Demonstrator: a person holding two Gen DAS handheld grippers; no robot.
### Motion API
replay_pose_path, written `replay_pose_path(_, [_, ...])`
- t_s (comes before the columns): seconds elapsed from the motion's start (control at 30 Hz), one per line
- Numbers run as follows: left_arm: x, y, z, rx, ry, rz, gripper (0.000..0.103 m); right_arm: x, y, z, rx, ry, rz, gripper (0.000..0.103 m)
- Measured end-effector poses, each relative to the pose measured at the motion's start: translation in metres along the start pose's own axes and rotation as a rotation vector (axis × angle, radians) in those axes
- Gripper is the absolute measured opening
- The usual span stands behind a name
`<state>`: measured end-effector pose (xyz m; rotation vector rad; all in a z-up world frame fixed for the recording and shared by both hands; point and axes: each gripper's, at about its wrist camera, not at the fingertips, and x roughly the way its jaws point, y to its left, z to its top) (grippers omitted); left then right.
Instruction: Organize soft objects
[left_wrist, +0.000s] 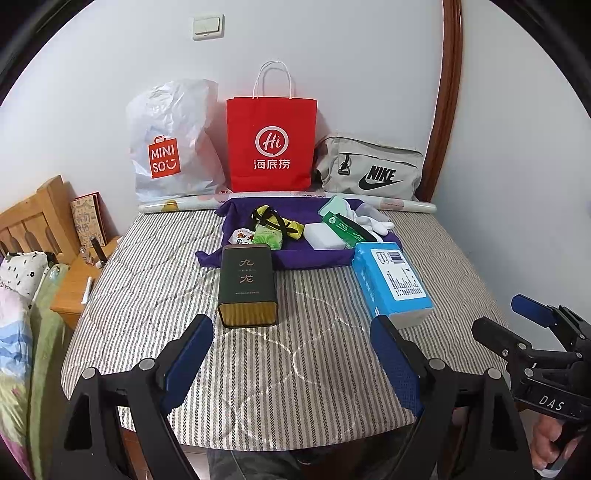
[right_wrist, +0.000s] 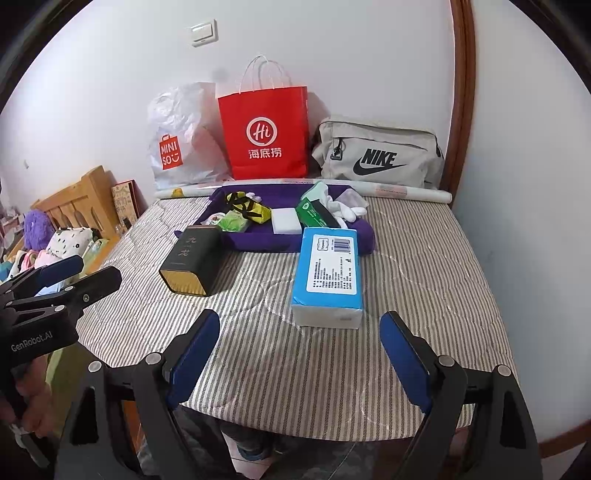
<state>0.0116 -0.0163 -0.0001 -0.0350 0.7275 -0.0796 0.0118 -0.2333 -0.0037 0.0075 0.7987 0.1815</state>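
Note:
A blue tissue pack (right_wrist: 327, 277) lies on the striped bed cover just beyond my right gripper (right_wrist: 301, 332), which stands open and empty. A dark tin (left_wrist: 247, 286) lies ahead of my open, empty left gripper (left_wrist: 291, 336); the tissue pack (left_wrist: 391, 284) is to its right. Behind them a purple cloth (left_wrist: 314, 256) holds a yellow-black strap bundle (left_wrist: 277, 223), green packets (left_wrist: 267, 236), a white sponge (left_wrist: 325, 236), a green box (left_wrist: 345, 227) and white gloves (left_wrist: 371, 218). Each gripper shows at the other view's edge: the right gripper (left_wrist: 513, 314), the left gripper (right_wrist: 96, 269).
Against the wall stand a white Miniso bag (left_wrist: 170, 147), a red paper bag (left_wrist: 271, 144) and a grey Nike bag (left_wrist: 373, 170), with a rolled sheet (left_wrist: 177, 206) before them. A wooden nightstand (left_wrist: 75, 284) and bedding (left_wrist: 22, 295) are left. The wall closes the right side.

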Motion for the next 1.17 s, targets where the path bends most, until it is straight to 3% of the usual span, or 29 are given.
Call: replay_pose_path(1.17, [-0.0023, 0.0006, 0.0010, -0.004, -0.006, 0.015, 0.086, 0.0019, 0.0000, 0.0003, -0.009, 0.003, -0.002, 0.088])
